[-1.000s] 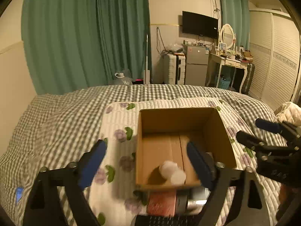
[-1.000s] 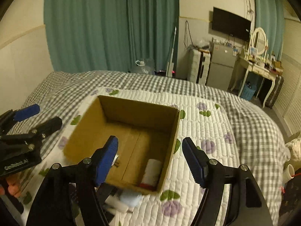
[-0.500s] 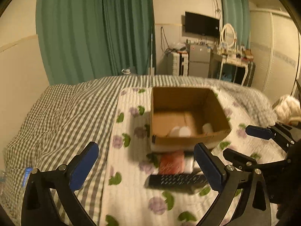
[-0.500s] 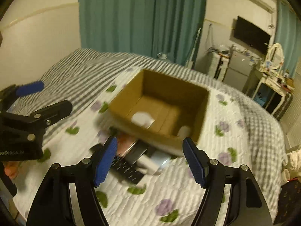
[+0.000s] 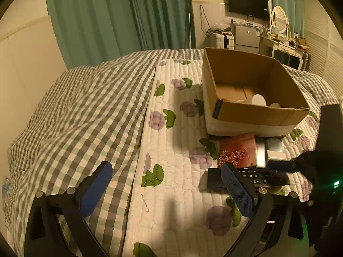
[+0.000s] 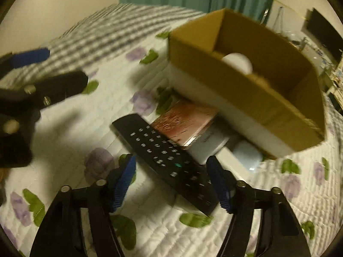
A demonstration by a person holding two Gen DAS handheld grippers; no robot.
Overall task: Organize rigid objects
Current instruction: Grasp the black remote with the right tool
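A black remote control [image 6: 169,158] lies on the floral quilt in front of an open cardboard box [image 6: 253,85]. My right gripper [image 6: 173,184] is open, its blue pads either side of the remote's near end, not closed on it. A red patterned box [image 6: 184,122], a silver item [image 6: 210,145] and a pale blue object [image 6: 248,154] lie between the remote and the cardboard box. White round objects [image 5: 258,100] sit inside the cardboard box [image 5: 253,90]. My left gripper [image 5: 165,190] is open and empty over the quilt, left of the remote [image 5: 257,176].
The white floral quilt [image 5: 178,150] lies on a grey checked bed cover [image 5: 85,111]. Green curtains, a TV, a small fridge and a dressing table stand at the far side of the room. The right gripper's body [image 5: 328,171] shows at the right edge of the left wrist view.
Both grippers have pulled back from the box and dropped lower. The right gripper has moved down to straddle the remote's near end. The left gripper has shifted left over the quilt.
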